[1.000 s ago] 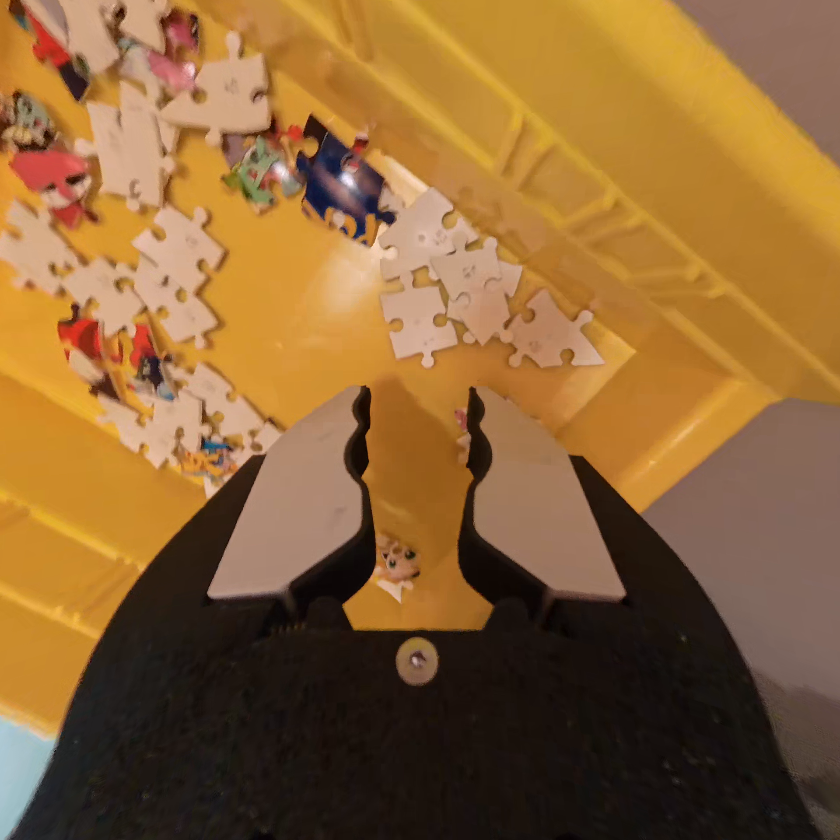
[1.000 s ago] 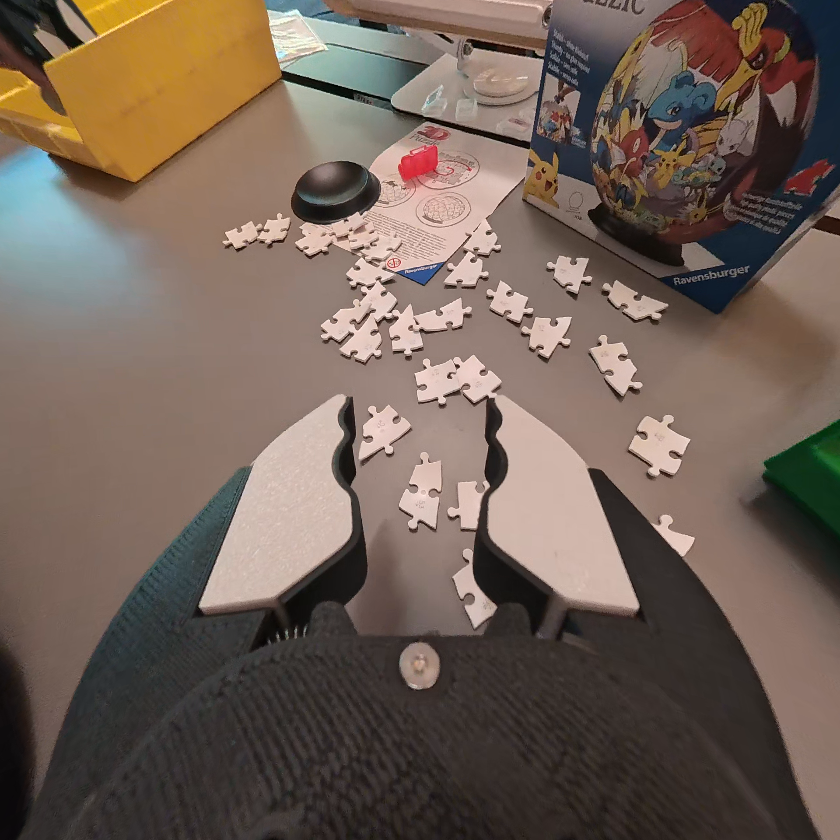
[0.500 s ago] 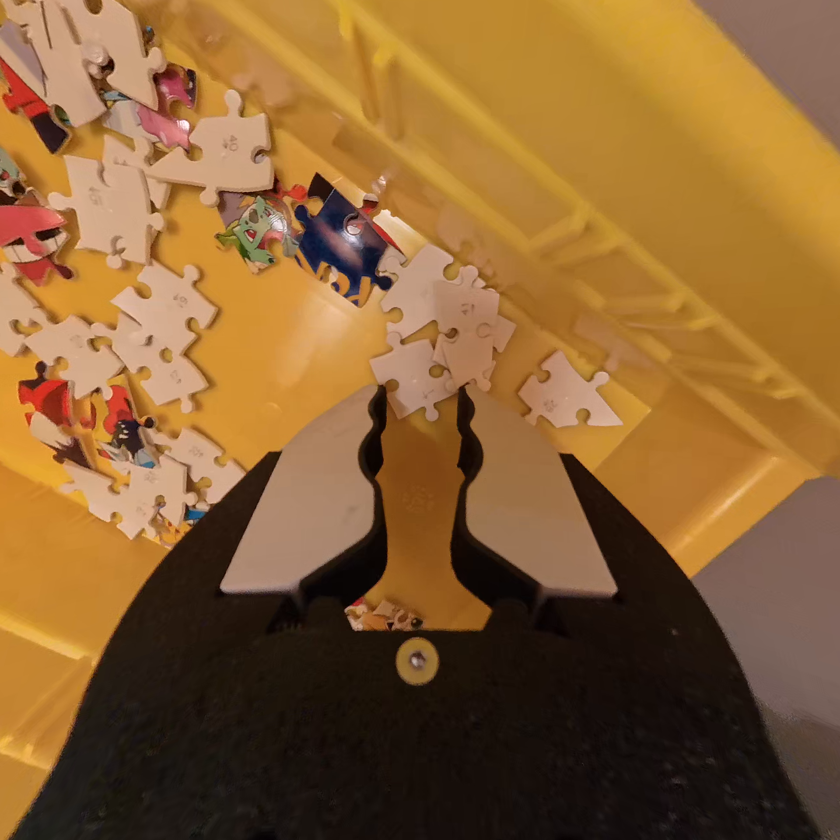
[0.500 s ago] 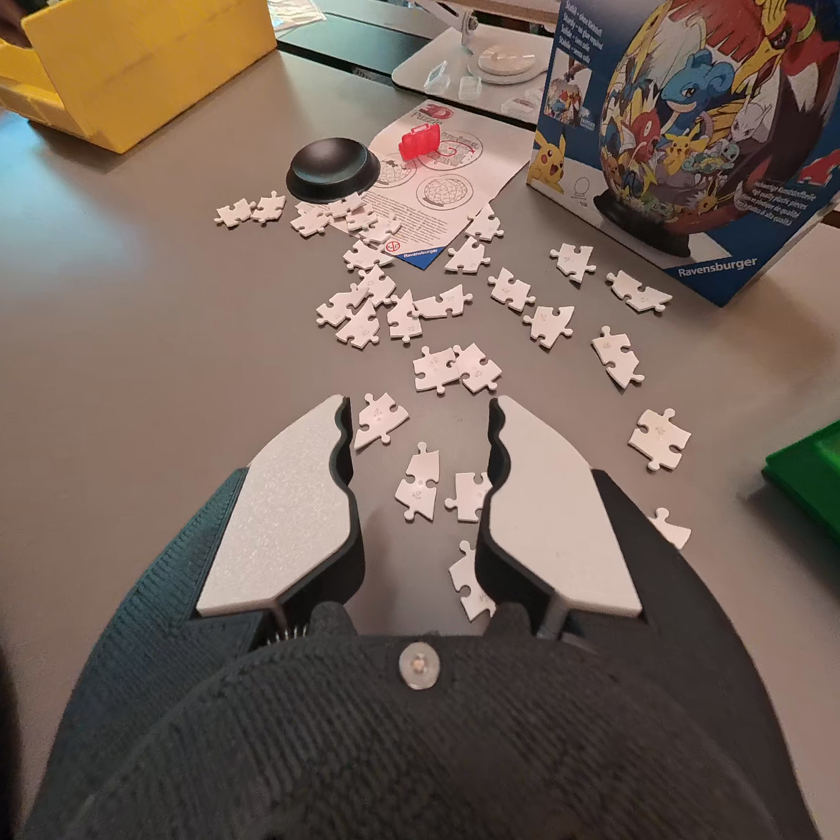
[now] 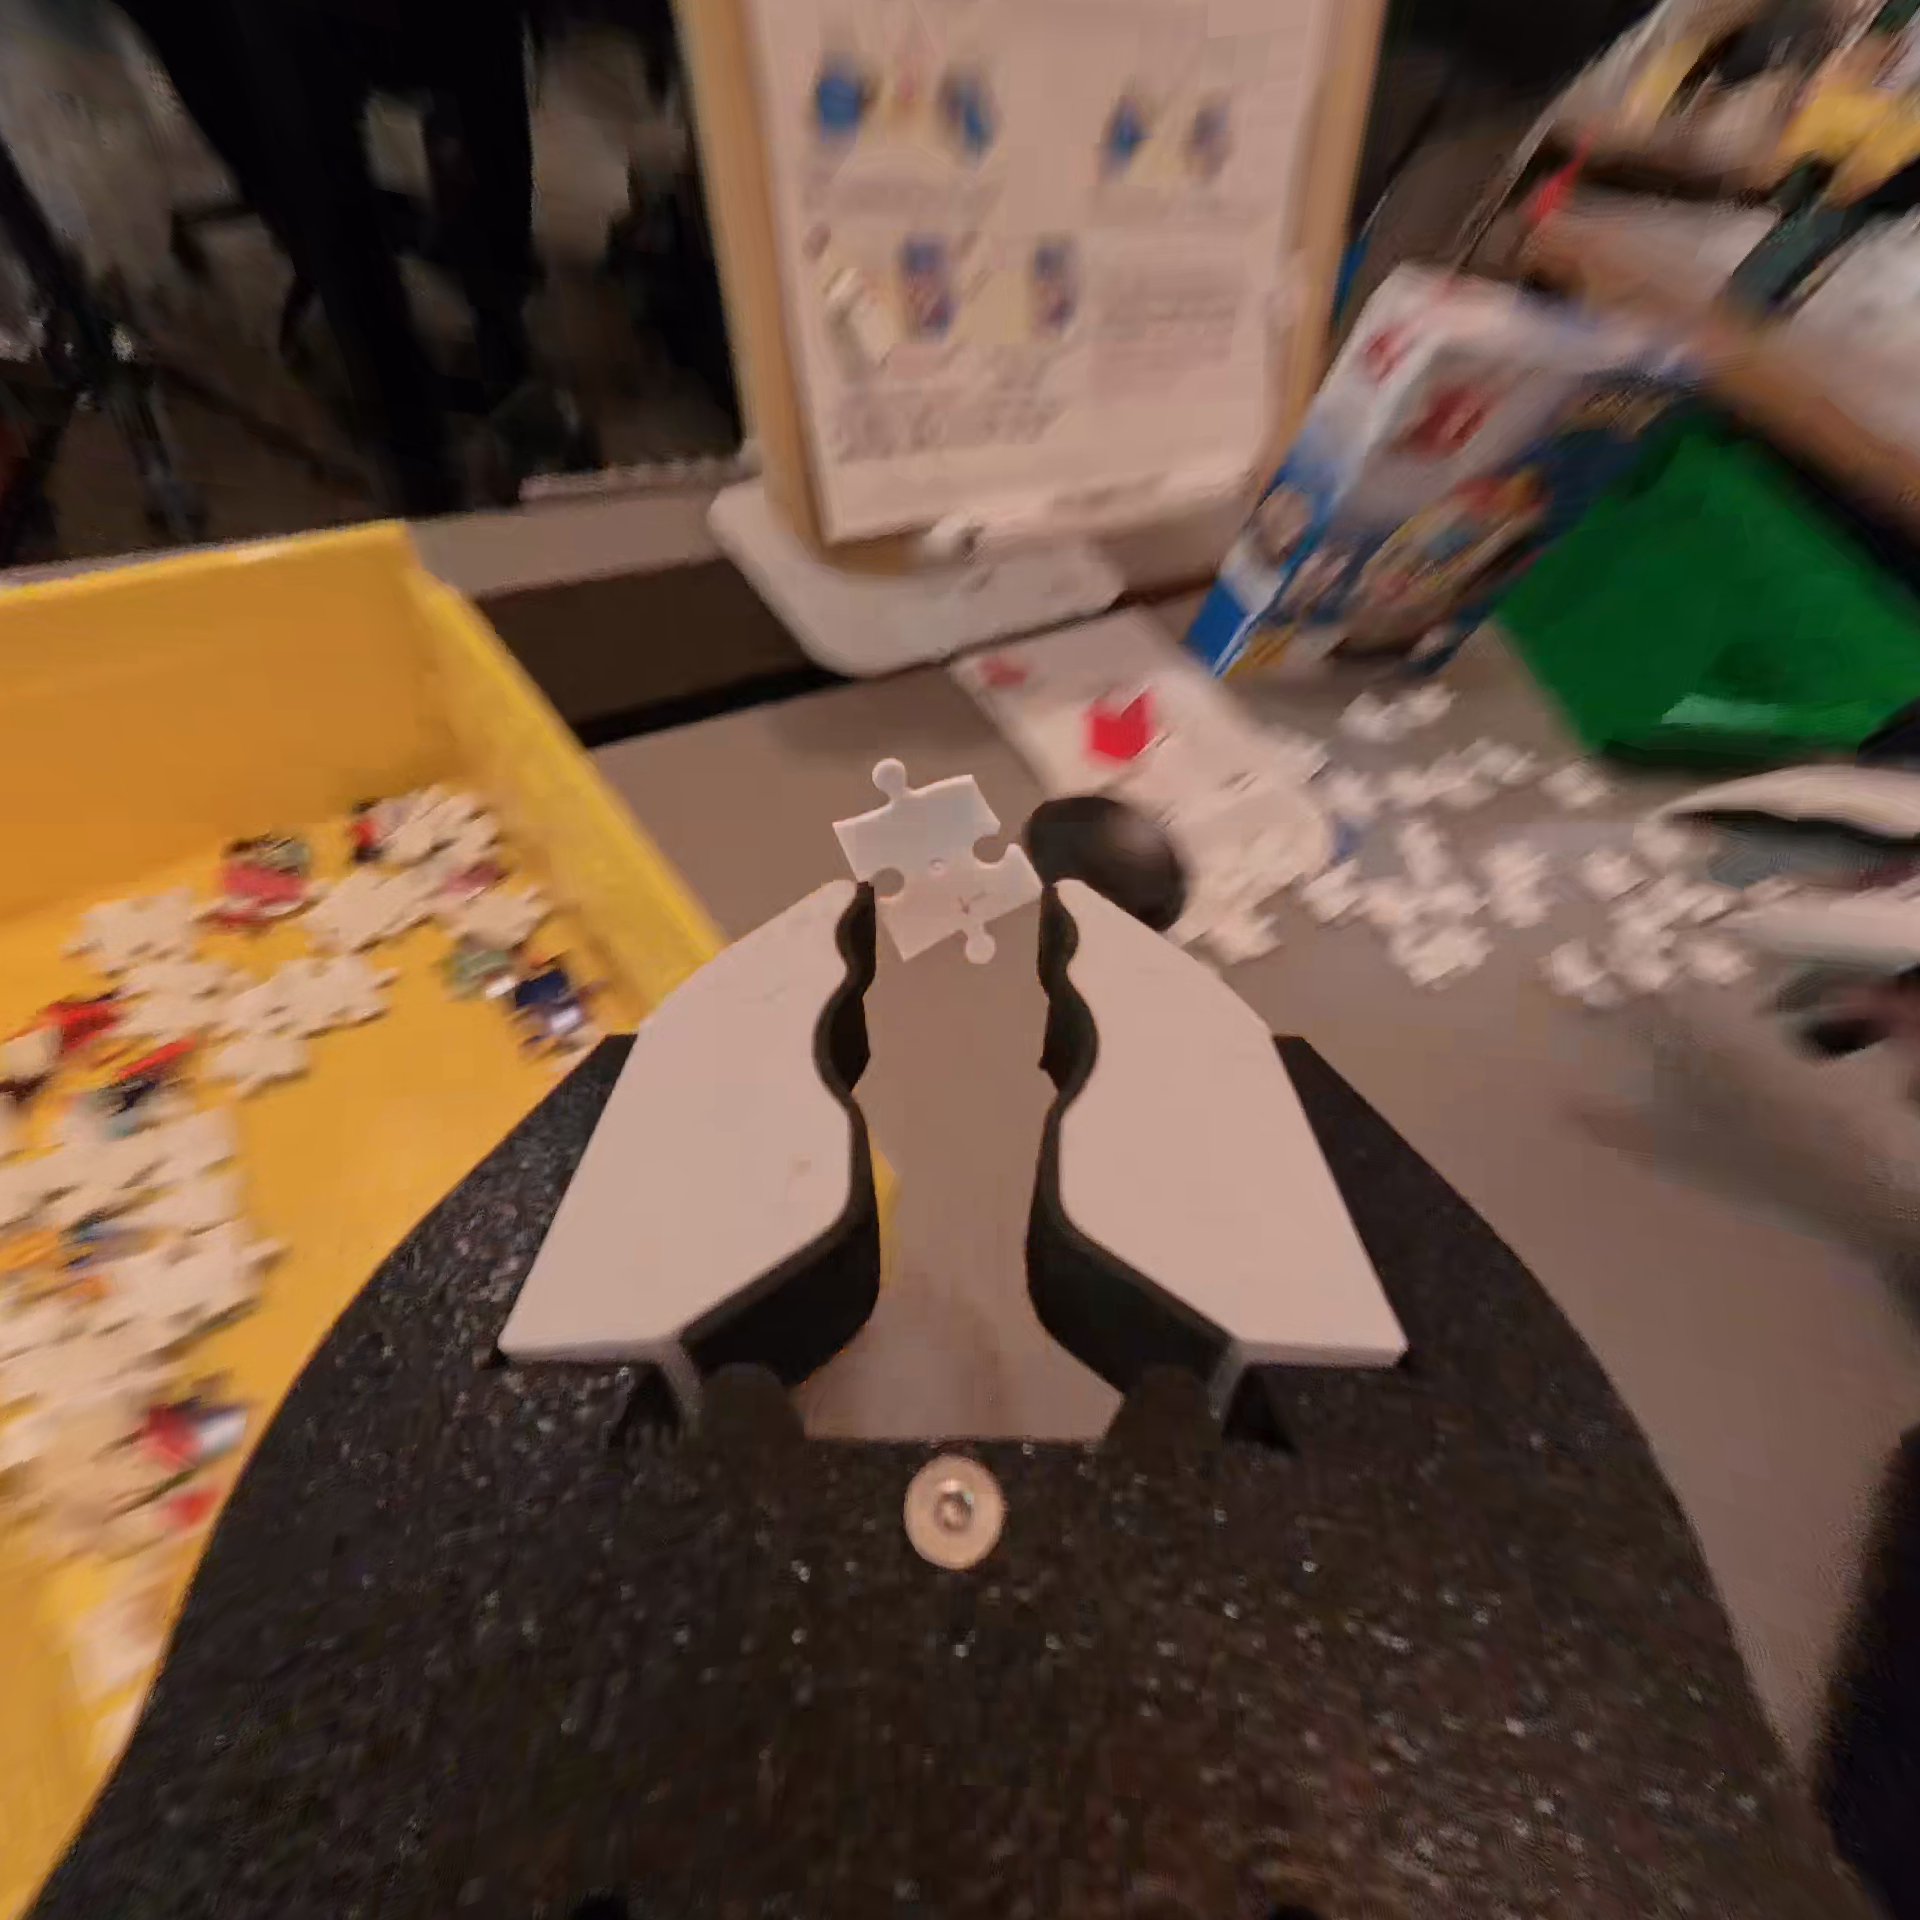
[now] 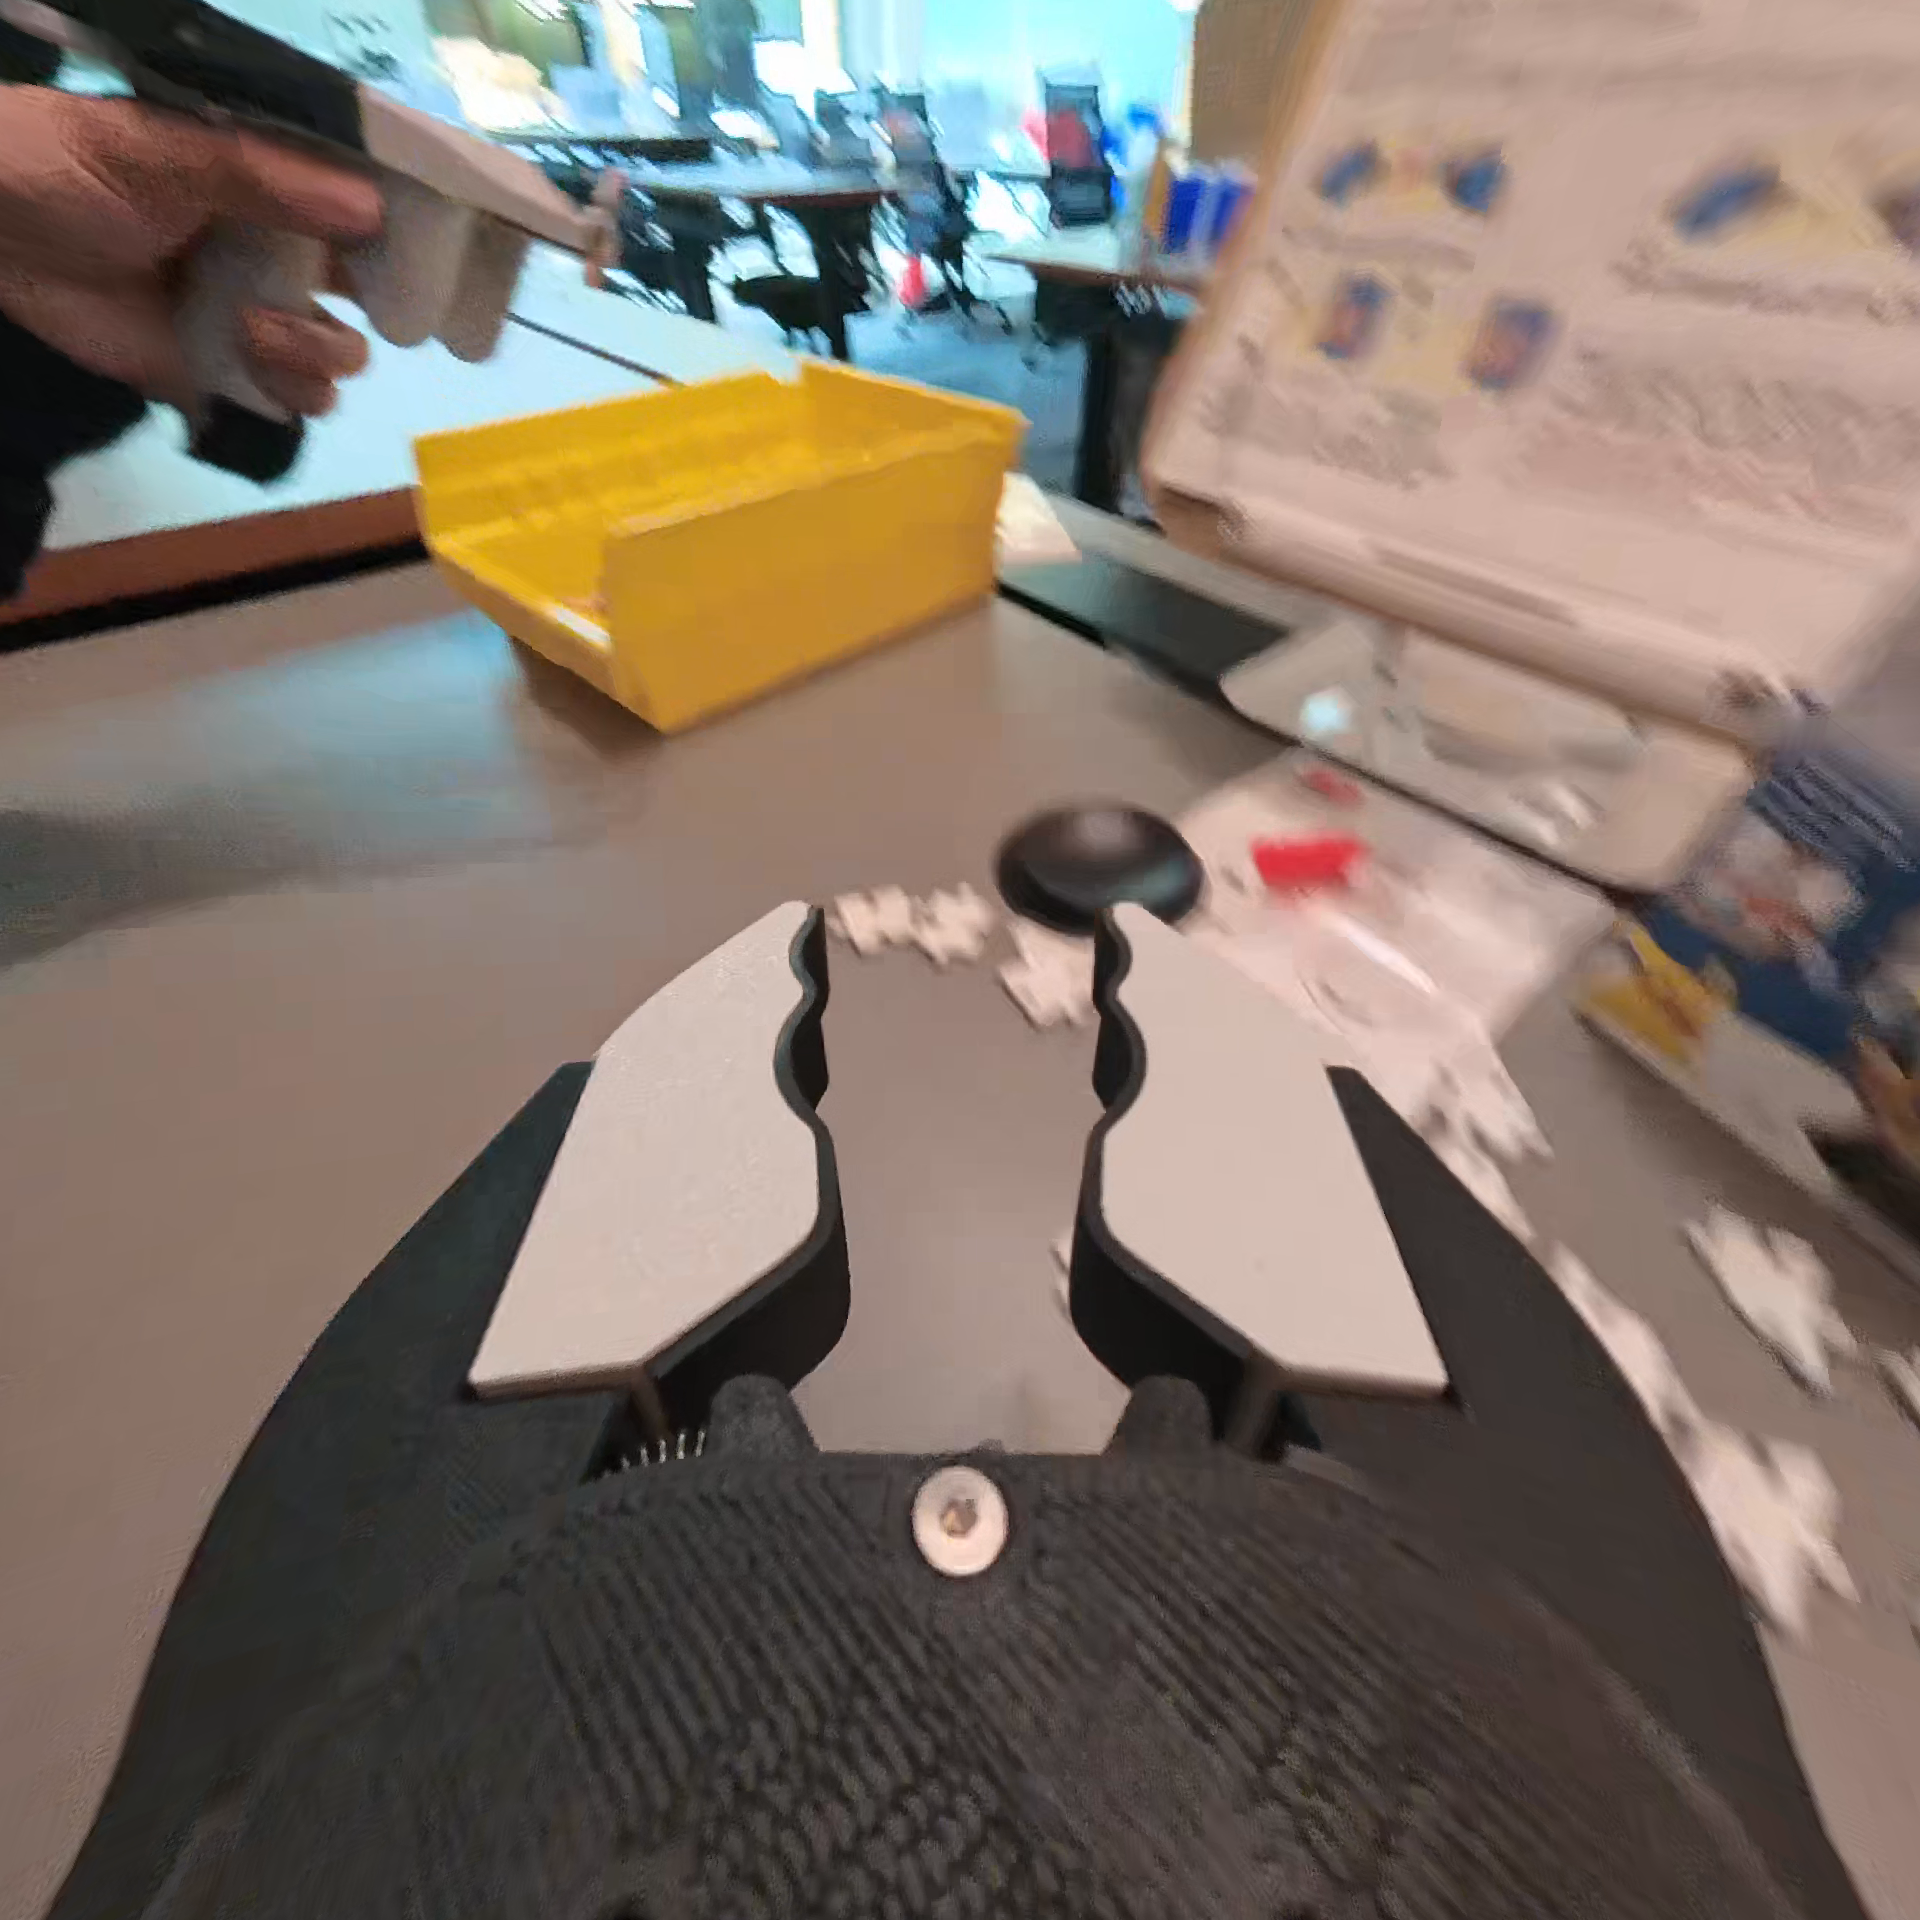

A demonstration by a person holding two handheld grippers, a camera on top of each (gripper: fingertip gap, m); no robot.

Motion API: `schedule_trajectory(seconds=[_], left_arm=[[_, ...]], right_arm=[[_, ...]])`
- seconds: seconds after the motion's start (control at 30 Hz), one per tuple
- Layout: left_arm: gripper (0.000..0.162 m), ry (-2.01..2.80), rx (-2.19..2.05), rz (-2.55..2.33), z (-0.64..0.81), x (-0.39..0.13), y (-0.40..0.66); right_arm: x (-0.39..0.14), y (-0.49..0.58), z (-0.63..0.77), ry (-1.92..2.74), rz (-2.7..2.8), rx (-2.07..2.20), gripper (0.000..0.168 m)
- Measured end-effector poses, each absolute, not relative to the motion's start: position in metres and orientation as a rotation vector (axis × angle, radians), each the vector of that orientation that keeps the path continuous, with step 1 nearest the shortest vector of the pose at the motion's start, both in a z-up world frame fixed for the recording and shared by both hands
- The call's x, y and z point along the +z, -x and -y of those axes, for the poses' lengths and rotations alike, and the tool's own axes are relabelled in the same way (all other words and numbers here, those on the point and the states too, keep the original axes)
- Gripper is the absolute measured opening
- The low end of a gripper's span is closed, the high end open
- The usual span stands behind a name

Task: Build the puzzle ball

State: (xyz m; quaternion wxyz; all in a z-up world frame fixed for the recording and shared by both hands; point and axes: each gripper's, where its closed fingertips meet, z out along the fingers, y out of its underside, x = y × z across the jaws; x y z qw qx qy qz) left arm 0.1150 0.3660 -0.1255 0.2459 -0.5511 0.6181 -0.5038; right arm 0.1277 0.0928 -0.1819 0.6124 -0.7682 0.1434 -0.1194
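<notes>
Left claw: the left gripper (image 5: 951,896) is clenched on one white piece (image 5: 932,864) and is raised above the table (image 5: 1403,1195).
Held piece: it is pinched by its edges between the two tips, blank side to the camera, with one knob pointing up.
Right claw: the right gripper (image 6: 961,935) is released, with a wide gap and nothing between the fingers, low over the table.
Hand: in the right wrist view a bare hand (image 6: 156,239) holds the left tool, high at far left.
Bin: the yellow bin (image 5: 520,665) stands on the table at the left, just beside the left claw.
Bin contents: many pieces (image 5: 260,987) lie inside, some blank side up and some showing colour.
Loose pieces: white ones (image 5: 1455,883) are scattered over the table to the right. They are blurred in both views.
Stand: a black dome (image 5: 1107,852) sits on the table just beyond the claw tips, near the scattered pieces.
Leaflet: a paper sheet (image 5: 1195,769) lies right of the dome, with a small red item (image 5: 1120,727) on it.
Box: the puzzle box (image 5: 1455,499) is at far right, beside a green bin (image 5: 1714,623).
Board: an upright printed board (image 5: 1039,260) stands on a white base at the far edge.
</notes>
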Motion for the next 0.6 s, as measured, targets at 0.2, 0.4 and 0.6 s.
schedule_trajectory(seconds=[0.2, 0.4, 0.6], left_arm=[[0.029, 1.599, -1.988, -1.312, -0.243, -0.104, -0.091], [0.029, 1.675, -2.124, -1.174, -0.201, -0.119, -0.085], [0.029, 1.697, -2.11, -1.226, -0.187, -0.133, -0.085]], right_arm=[[-0.139, -0.095, -0.199, 1.631, 0.027, -0.555, 0.038], [-0.127, -0.088, -0.214, 1.57, -0.004, -0.499, 0.03], [-0.138, -0.089, -0.204, 1.605, -0.031, -0.423, 0.003]])
